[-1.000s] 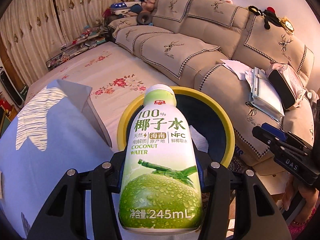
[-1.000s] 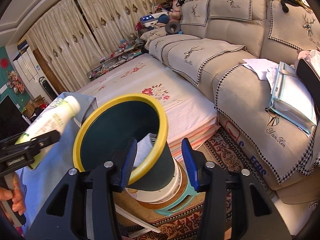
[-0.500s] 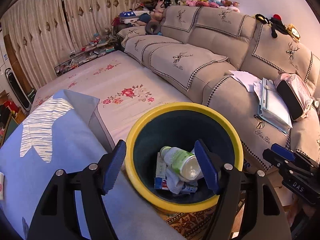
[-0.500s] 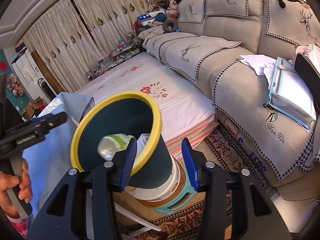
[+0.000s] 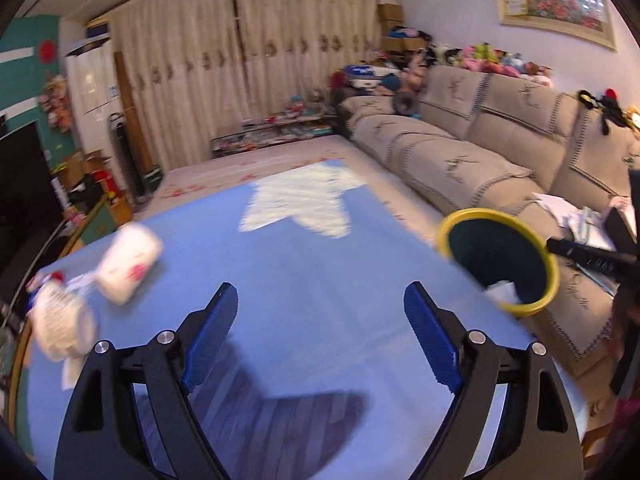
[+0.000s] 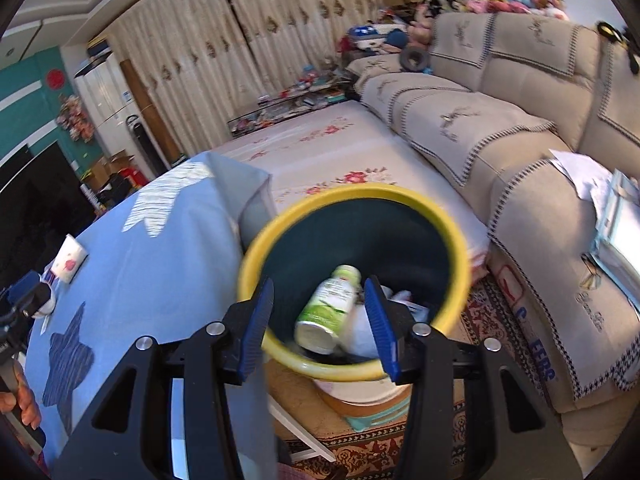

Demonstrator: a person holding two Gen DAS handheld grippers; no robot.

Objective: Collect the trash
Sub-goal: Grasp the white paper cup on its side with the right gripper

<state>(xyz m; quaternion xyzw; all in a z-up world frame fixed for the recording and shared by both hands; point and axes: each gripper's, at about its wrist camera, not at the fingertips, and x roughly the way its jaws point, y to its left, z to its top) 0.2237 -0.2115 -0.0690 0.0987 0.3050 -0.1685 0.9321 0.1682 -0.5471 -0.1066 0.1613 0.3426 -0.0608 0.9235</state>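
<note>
My left gripper hangs over the blue tablecloth, its jaws opening wide with nothing between them. A white packet with red print and a crumpled printed bag lie blurred on the cloth to its left. The yellow-rimmed dark bin stands off the table's right edge. My right gripper looks down into that bin, jaws opening, pads pressing on nothing. The green-and-white coconut water bottle lies inside on white paper scraps.
A beige sofa with papers on it runs along the right. A low bed with a floral sheet lies behind the bin. The bin rests on a stool over a patterned rug. A hand shows at the left edge.
The left gripper let the bottle fall into the bin, then swung left over the table with its jaws widening. The right gripper moved over the bin's mouth.
</note>
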